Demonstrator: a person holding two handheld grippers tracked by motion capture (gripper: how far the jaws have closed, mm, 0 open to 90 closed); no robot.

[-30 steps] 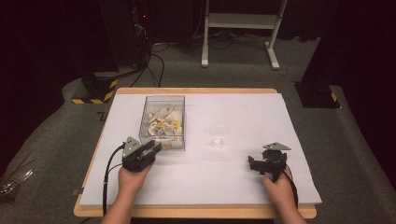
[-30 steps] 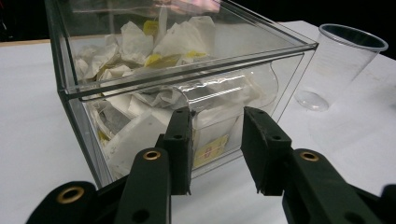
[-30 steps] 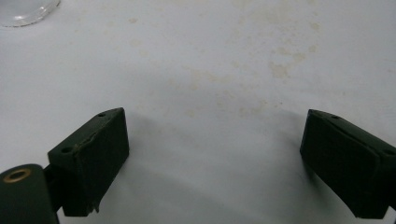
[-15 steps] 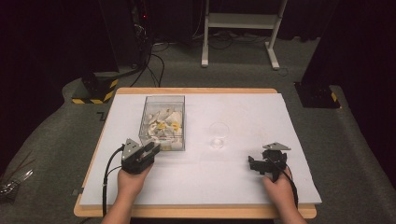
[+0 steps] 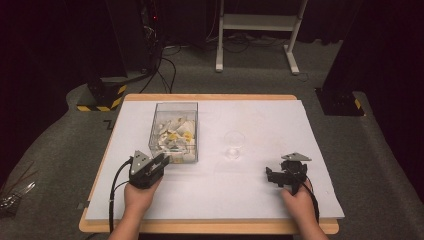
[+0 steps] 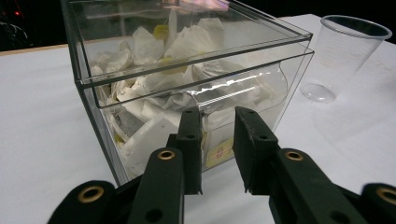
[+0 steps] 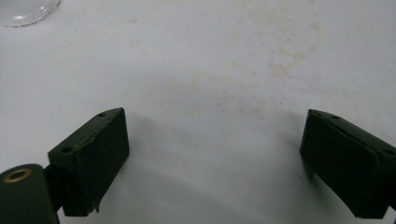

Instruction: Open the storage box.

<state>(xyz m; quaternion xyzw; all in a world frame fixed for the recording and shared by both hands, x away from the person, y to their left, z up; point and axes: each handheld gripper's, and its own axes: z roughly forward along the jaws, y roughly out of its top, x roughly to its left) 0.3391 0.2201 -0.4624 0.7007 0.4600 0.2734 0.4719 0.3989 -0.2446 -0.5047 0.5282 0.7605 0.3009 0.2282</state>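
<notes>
A clear plastic box (image 5: 175, 131) holding crumpled white and yellow wrappers stands left of the table's middle; its near wall (image 6: 187, 84) rises just in front of my left gripper. My left gripper (image 5: 161, 163) points at the box's near corner. Its jaws (image 6: 218, 114) have just been closing and now leave a narrow gap with nothing between them. A clear plastic cup (image 5: 233, 145) stands upright to the right of the box (image 6: 343, 56). My right gripper (image 5: 272, 176) rests low over the white sheet at the front right, jaws wide open (image 7: 215, 116) and empty, the cup's base (image 7: 23, 9) farther off.
A white sheet (image 5: 260, 200) covers the wooden table, faintly stained near the right gripper. Beyond the table are a grey carpet, cables, a white frame's legs (image 5: 255, 30) and black-and-yellow striped blocks (image 5: 102, 97).
The left gripper has shifted slightly toward the table's near edge beside the box. The right gripper has not moved.
</notes>
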